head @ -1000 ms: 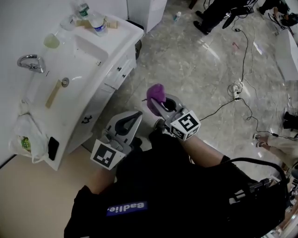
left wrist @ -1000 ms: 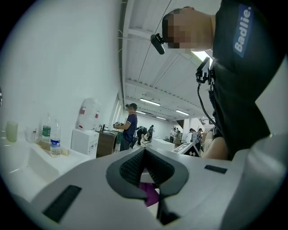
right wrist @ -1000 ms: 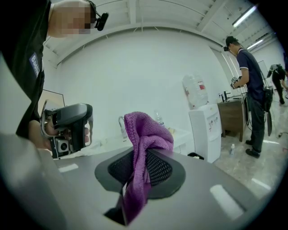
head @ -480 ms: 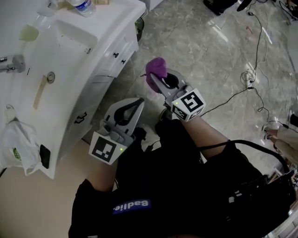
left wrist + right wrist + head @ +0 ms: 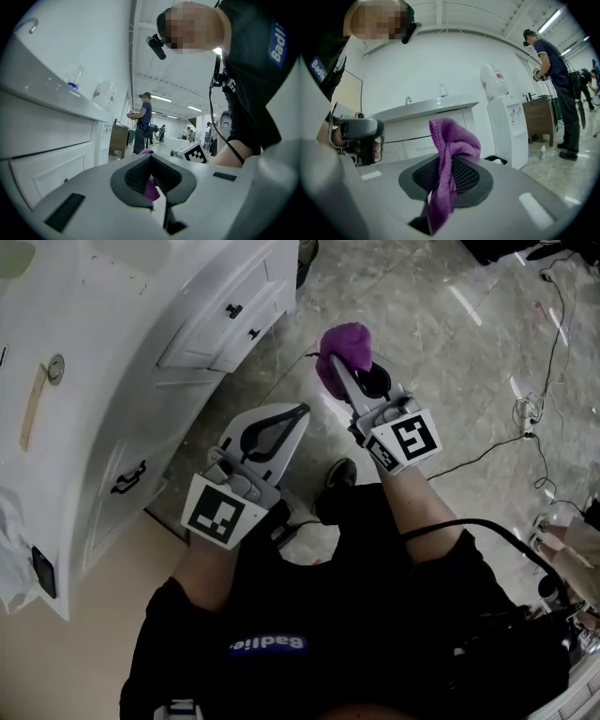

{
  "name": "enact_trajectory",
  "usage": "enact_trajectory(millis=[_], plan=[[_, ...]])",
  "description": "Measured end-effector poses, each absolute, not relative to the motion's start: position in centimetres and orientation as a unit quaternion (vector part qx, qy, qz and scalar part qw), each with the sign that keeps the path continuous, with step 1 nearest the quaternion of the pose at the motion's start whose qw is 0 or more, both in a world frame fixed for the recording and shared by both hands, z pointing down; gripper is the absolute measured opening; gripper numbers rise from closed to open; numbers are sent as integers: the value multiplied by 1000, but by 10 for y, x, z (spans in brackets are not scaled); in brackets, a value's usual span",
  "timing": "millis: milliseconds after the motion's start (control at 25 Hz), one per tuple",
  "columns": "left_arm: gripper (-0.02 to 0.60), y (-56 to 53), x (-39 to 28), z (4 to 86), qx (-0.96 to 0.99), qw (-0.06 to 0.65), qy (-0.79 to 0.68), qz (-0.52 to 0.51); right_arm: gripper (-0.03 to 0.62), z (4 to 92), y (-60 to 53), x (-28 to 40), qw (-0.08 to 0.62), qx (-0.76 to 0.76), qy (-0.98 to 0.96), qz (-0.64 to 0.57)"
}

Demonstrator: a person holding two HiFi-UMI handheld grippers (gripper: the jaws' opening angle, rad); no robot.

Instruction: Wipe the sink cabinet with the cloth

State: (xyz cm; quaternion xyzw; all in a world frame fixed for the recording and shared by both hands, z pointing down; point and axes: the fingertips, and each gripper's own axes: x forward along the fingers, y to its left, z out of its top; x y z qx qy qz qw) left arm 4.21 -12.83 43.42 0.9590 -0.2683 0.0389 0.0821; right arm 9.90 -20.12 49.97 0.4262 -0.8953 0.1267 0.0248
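Note:
The white sink cabinet (image 5: 202, 329) stands at the upper left of the head view, with black handles on its drawers (image 5: 232, 310) and door (image 5: 128, 477). My right gripper (image 5: 337, 368) is shut on a purple cloth (image 5: 343, 345), held over the floor to the right of the cabinet front. In the right gripper view the cloth (image 5: 452, 140) bunches above the jaws, and the cabinet (image 5: 426, 136) lies ahead. My left gripper (image 5: 300, 412) is shut with nothing in it, below and left of the right one, apart from the cabinet. Its closed jaws show in the left gripper view (image 5: 151, 158).
The countertop (image 5: 84, 296) carries a drain (image 5: 56, 368) and a wooden stick (image 5: 33, 407). A white bag (image 5: 14, 540) hangs at its near end. Cables (image 5: 525, 418) trail across the marble floor. A water dispenser (image 5: 506, 126), a bin (image 5: 497, 161) and a standing person (image 5: 555, 84) lie beyond the cabinet.
The head view has tipped down and the sink top has slid off to the upper left. Both grippers sit higher in frame, nearer the cabinet front. The cloth stays in the right gripper.

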Motion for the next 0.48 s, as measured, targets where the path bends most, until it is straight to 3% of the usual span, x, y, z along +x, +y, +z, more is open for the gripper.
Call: enact_trajectory(millis=[480], plan=[[0,-147,49,594,960,61,-269,43,57,640,-242,98,26,423,-902,85]])
